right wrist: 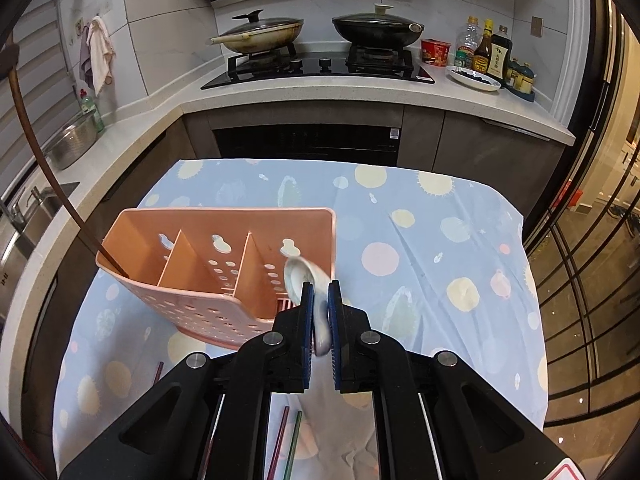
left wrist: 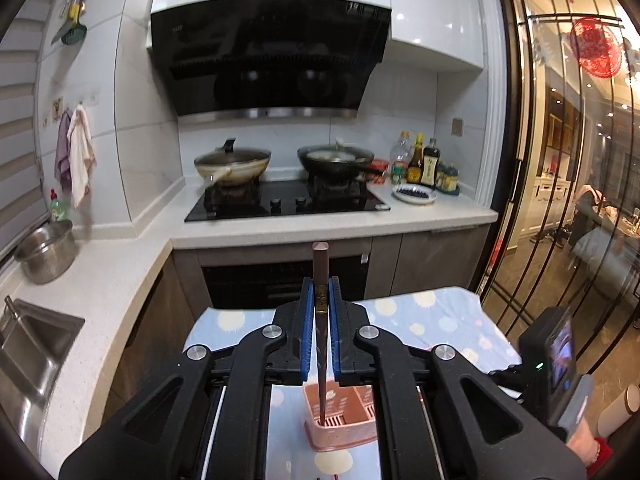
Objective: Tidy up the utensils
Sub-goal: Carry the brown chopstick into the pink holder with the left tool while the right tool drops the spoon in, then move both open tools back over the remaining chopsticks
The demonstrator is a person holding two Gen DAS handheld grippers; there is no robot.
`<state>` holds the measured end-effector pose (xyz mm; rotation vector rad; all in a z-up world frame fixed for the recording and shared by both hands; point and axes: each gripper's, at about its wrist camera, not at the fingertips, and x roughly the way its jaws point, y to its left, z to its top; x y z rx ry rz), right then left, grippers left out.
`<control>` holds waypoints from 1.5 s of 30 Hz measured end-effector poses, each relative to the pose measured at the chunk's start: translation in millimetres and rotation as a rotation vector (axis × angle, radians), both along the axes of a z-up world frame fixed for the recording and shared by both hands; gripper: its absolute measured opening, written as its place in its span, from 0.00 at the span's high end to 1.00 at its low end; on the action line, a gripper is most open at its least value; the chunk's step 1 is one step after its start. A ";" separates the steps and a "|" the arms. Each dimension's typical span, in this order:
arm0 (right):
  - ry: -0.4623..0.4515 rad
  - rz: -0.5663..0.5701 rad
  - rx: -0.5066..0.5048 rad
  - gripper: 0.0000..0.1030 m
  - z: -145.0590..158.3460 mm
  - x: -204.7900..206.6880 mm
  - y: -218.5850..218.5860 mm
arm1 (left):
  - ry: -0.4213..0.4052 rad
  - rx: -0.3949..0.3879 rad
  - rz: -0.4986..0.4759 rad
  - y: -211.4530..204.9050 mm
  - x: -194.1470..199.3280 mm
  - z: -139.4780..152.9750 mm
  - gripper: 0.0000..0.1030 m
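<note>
The left gripper pinches a dark brown chopstick between its blue pads, holding it upright with the square top end above the fingers and the thin tip reaching down into the pink organizer below. The right gripper is clamped on the handle of a white ceramic spoon, whose glossy oval bowl tilts up and sits just over the organizer's right end. The organizer is a peach-pink plastic caddy, rectangular, with two slanted dividers making three compartments, round holes punched through its walls and a slotted floor; the chopstick (bent into an arc by the fisheye) has its tip inside the leftmost compartment, while the middle one looks bare. The caddy stands on a pale blue tablecloth printed with soft yellow and pink dots, slightly wrinkled. Near the front edge, partly hidden by the gripper body, lie thin metallic chopsticks, one reddish and one green, side by side on the cloth.
</note>
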<state>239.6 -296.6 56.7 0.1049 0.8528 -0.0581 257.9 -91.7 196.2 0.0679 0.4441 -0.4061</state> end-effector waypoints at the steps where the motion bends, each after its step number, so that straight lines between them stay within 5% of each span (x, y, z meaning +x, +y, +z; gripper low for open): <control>1: -0.017 -0.002 0.011 0.93 2.2 -1.6 0.1 | 0.019 0.000 0.004 1.0 3.5 -6.2 0.93; 4: -0.076 -0.024 0.014 0.90 12.4 -10.3 0.1 | 0.061 -0.001 0.015 5.7 7.0 -23.2 0.92; 8: -0.127 -0.046 0.041 0.87 22.2 -28.0 -1.5 | 0.074 -0.006 0.033 16.7 0.8 -36.4 0.69; 14: -0.156 -0.056 0.043 0.66 23.1 -66.6 5.3 | 0.062 0.002 0.064 34.4 -22.3 -49.8 0.44; 18: -0.173 -0.065 0.052 0.57 16.2 -103.9 11.4 | 0.085 0.003 0.063 50.0 -43.1 -67.2 0.44; 34: -0.040 -0.159 0.026 0.56 -75.8 -225.7 43.2 | 0.370 0.101 0.055 83.8 -137.9 -211.3 0.40; 45: 0.003 -0.143 0.058 0.56 -106.7 -256.0 62.4 | 0.438 0.153 0.012 74.9 -184.1 -253.4 0.40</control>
